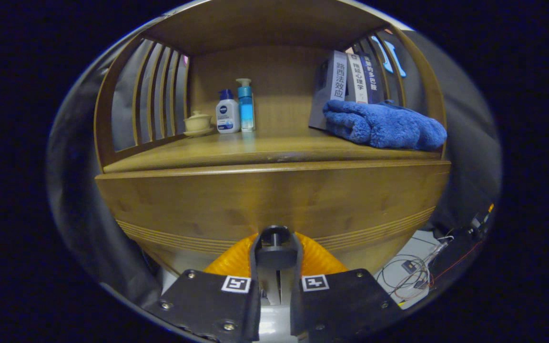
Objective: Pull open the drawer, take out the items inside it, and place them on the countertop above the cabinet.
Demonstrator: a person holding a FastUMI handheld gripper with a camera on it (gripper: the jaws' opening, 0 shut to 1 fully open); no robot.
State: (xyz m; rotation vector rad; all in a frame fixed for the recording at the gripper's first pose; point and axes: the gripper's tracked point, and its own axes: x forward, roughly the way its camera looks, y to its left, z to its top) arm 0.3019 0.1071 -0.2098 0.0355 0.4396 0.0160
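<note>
Wooden cabinet (274, 195) occupies the centre of the frame, its countertop (255, 150) running across the upper middle under an open shelf bay with slatted sides. On that surface, upper left: a small lidded cup (198, 122), a white bottle (227, 114) and a blue pump bottle (245, 105), standing close together. Upper right: several books (348, 78) leaning upright, with a blue towel (383, 126) folded just in front of them. Loose cables (415, 274) lie on the floor at lower right.

Drawer front (274, 202) fills the band below the countertop. It appears closed or barely started; no gap is visible along its top edge and no contents can be seen. A dark handle (275, 244) projects from it at lower centre.

Gripper (275, 259) sits at the bottom centre, fingers drawn narrow with the handle between them. Whether both fingers press on the handle cannot be confirmed from this angle.

Assessment: the step in hand is the pull. Recommended practice is to confirm a firm hold on the handle first, then draw straight back along the drawer's travel, level and steady, without lifting or twisting, so the fingers do not slip off. The middle of the countertop is free for the items.
</note>
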